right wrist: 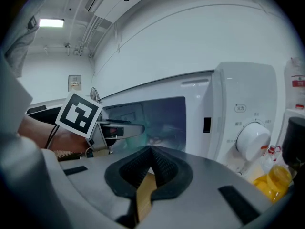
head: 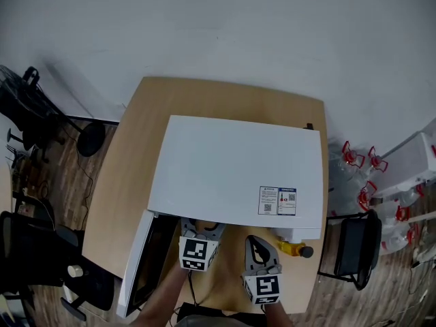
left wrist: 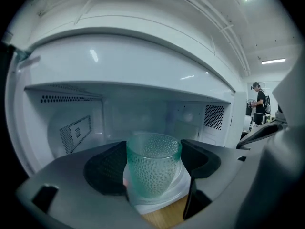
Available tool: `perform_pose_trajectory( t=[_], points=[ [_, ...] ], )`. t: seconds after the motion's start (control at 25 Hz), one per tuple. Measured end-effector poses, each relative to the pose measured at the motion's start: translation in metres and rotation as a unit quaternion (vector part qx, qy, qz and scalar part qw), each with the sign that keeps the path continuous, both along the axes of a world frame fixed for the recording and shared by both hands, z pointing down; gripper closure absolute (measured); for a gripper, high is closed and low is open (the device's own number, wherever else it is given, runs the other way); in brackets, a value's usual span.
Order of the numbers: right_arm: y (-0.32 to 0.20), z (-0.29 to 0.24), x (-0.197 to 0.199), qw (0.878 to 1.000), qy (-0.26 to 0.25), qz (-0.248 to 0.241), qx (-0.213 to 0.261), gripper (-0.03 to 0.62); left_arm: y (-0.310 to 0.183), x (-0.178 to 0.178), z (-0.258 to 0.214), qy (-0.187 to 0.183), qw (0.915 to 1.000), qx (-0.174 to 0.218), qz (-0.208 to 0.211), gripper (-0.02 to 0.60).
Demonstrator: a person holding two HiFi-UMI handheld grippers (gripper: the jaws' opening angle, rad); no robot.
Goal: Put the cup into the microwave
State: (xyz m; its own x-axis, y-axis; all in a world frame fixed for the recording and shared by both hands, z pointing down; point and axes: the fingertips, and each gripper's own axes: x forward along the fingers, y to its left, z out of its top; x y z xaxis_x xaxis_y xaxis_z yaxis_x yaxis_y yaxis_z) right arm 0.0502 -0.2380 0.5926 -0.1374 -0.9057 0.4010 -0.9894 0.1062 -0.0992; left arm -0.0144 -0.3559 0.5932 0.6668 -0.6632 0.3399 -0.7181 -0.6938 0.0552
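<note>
Wooden worktop point(head: 129, 155) against a pale wall, carrying a white microwave point(head: 238, 169) whose door point(head: 136, 264) stands swung open at its 8 o'clock corner. Item: dimpled pale-green cup point(left wrist: 152, 168), upright, pinched between the jaws of the left gripper point(head: 200, 231) at the mouth of the microwave's cavity. Right gripper point(right wrist: 151, 150), at 4 o'clock of the left one, jaws pressed together on nothing; yellow bottle point(head: 293, 248) at its 3 o'clock.

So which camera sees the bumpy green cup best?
The left gripper view. The cup sits right in the middle, upright between the left gripper's fingers, facing the open microwave. In the head view the microwave's top hides it. The right gripper view gives only a greenish blur beside the left gripper, at most.
</note>
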Motion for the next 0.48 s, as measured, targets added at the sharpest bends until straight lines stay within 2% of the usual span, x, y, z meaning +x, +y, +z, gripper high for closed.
perform_pose_trajectory(
  t=[0.48],
  points=[
    [-0.0044,0.0106,0.0045,1.000,0.001,0.001,-0.011,0.579,-0.0110,0.0070,0.0028,0.019,0.9997,0.014,-0.004,0.215]
  ],
)
